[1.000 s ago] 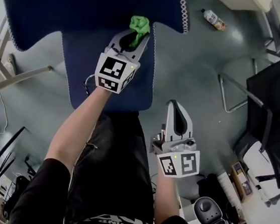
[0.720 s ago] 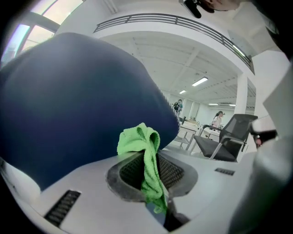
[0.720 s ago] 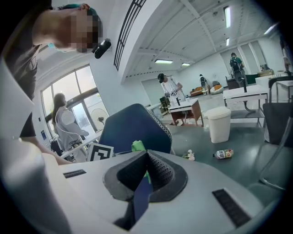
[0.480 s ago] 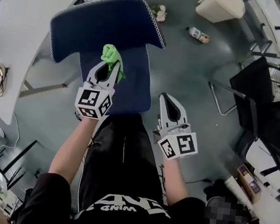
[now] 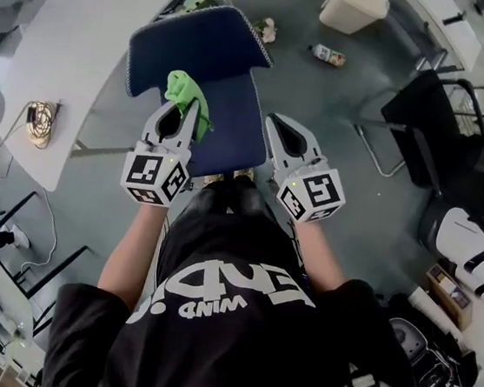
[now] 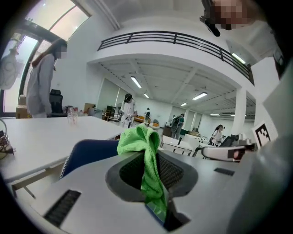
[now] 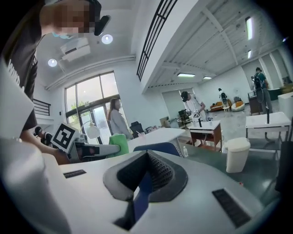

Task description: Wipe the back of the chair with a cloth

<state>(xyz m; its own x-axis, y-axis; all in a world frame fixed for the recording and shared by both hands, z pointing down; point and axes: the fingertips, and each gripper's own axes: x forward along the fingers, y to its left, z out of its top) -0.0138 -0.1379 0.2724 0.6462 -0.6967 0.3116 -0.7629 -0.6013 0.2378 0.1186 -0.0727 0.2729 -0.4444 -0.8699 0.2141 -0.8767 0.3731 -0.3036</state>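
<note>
The left gripper (image 5: 184,113) has its fingers pinched on the green cloth (image 5: 184,92), which bunches above their tips over the blue chair (image 5: 209,48). Just beside it, the right gripper (image 5: 278,130) has its fingers closed together with nothing between them. Farther off are a white table (image 5: 78,28) and a pale bin (image 5: 353,5).

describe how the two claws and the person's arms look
The left claw and right claw are both light grey shells that taper to a point, with dark ribbed pads inside. Each carries a white cube printed with black square markers. The person wears a black short-sleeved t-shirt with white lettering, and the forearms are bare.
</note>
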